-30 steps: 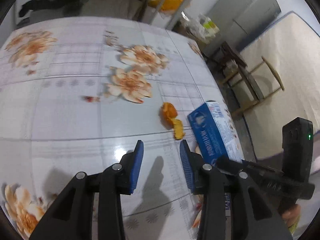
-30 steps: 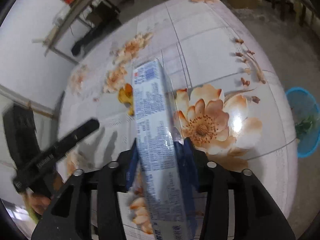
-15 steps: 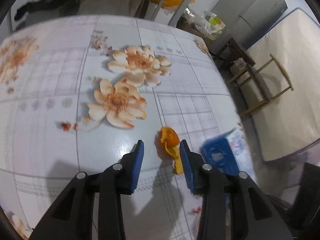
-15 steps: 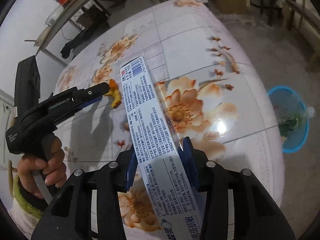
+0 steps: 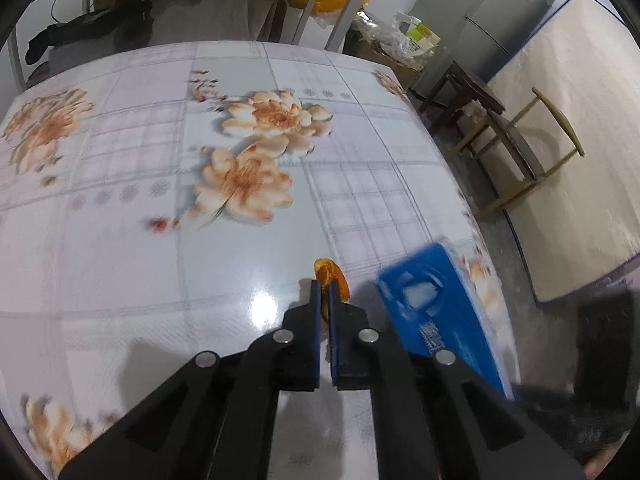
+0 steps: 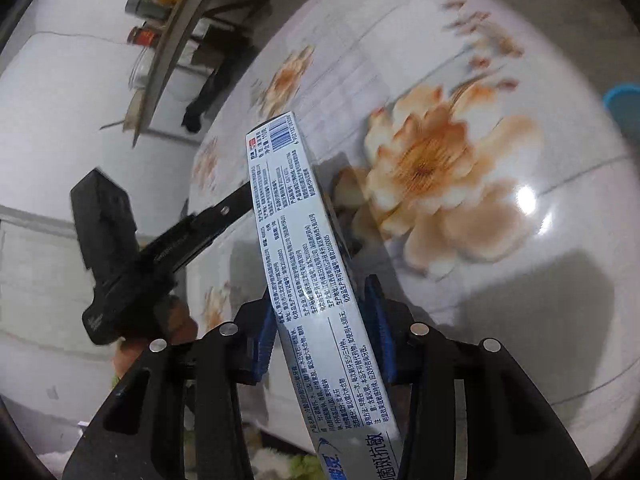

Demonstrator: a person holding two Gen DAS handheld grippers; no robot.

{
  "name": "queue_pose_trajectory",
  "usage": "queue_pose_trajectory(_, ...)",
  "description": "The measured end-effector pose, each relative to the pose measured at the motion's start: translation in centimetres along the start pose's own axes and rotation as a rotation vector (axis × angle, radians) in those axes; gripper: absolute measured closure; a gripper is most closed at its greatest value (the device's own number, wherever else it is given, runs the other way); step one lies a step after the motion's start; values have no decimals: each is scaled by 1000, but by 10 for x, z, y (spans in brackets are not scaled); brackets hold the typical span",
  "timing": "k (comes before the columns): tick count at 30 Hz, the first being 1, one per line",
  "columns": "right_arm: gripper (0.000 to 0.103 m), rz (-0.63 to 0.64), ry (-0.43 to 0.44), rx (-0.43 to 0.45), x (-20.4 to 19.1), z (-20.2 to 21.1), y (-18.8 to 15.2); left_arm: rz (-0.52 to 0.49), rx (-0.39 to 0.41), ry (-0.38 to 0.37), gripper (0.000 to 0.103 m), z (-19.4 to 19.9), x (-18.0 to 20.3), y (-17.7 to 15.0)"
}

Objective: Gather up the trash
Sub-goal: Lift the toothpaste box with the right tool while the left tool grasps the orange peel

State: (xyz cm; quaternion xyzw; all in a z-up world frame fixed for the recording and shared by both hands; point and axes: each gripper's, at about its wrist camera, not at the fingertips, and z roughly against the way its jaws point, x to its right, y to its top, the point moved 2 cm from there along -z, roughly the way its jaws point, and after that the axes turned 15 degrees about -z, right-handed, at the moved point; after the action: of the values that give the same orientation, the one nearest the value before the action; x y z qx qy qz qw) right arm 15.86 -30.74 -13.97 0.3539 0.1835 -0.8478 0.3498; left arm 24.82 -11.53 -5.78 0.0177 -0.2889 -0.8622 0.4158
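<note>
While the left claw (image 5: 325, 294) was clenched on a scrap of orange peel (image 5: 330, 274) right at its tips, low on the flowered table (image 5: 160, 264), the right claw (image 6: 322, 312) gripped a long toothpaste box (image 6: 298, 240) across its middle. That box ran forward past the right claw's fingers, raised over the table. A blue bin (image 6: 624, 108) stood on the floor well off to that claw's right.
</note>
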Motion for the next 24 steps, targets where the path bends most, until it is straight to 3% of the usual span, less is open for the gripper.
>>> queue_pose_trajectory(4,55,34,-67,16,0,3,-5,4,-4,1,100,29,-7,-31)
queue_pose_trajectory(8,43,75,-140,103,1,19,-4,-15,-37,1,100,45,-10,-61)
queue_pose_trajectory(14,42,156,-258,209,0,30,-10,17,-21,5,98,54,-16,-81)
queue_pose_trajectory(17,39,232,-302,248,-7,31,-18,33,23,-4,89,64,-17,-88)
queue_pose_trajectory(20,36,335,-361,270,-14,29,-31,-58,53,22,63,74,-5,-97)
queue_pose_trajectory(24,36,426,-440,287,-19,20,-39,-171,35,92,61,74,14,-108)
